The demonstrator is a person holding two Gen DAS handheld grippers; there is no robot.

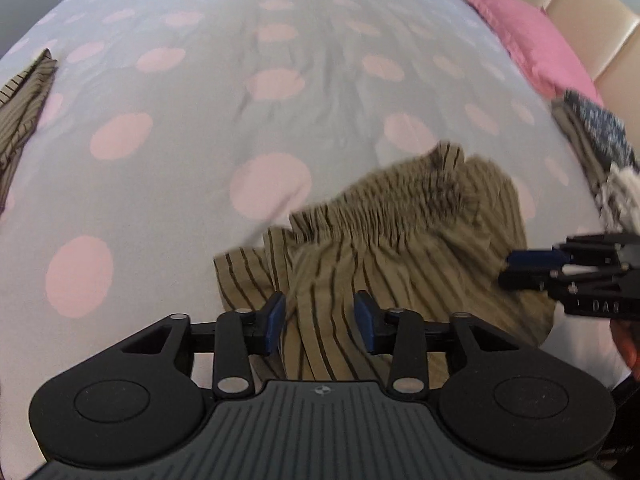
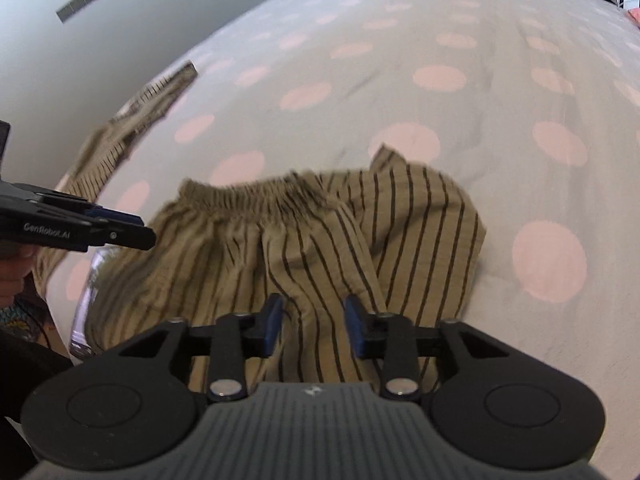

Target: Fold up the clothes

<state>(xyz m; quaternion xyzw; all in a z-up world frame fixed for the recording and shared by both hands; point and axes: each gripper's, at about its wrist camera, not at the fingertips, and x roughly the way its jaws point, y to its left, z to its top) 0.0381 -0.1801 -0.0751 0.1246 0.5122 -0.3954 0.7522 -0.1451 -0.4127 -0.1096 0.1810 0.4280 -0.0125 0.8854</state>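
Observation:
A tan garment with dark stripes and a gathered elastic waistband (image 1: 400, 232) (image 2: 300, 240) lies crumpled on the bed. My left gripper (image 1: 320, 322) hangs just over its near edge, open, with striped cloth showing in the gap and neither blue pad pressing on it. My right gripper (image 2: 314, 324) hovers open over the same garment, its pads likewise apart from the cloth. Each gripper also shows side-on in the other's view: the right gripper (image 1: 520, 268) at the garment's right side, the left gripper (image 2: 136, 228) at its left side near the waistband.
The bed cover (image 1: 200, 120) is pale grey with pink dots. A second striped tan piece (image 1: 24, 92) (image 2: 132, 120) lies at the bed's left edge. A pink pillow (image 1: 532, 40), a beige headboard (image 1: 592, 12) and a pile of dark patterned clothes (image 1: 600, 140) sit at the right.

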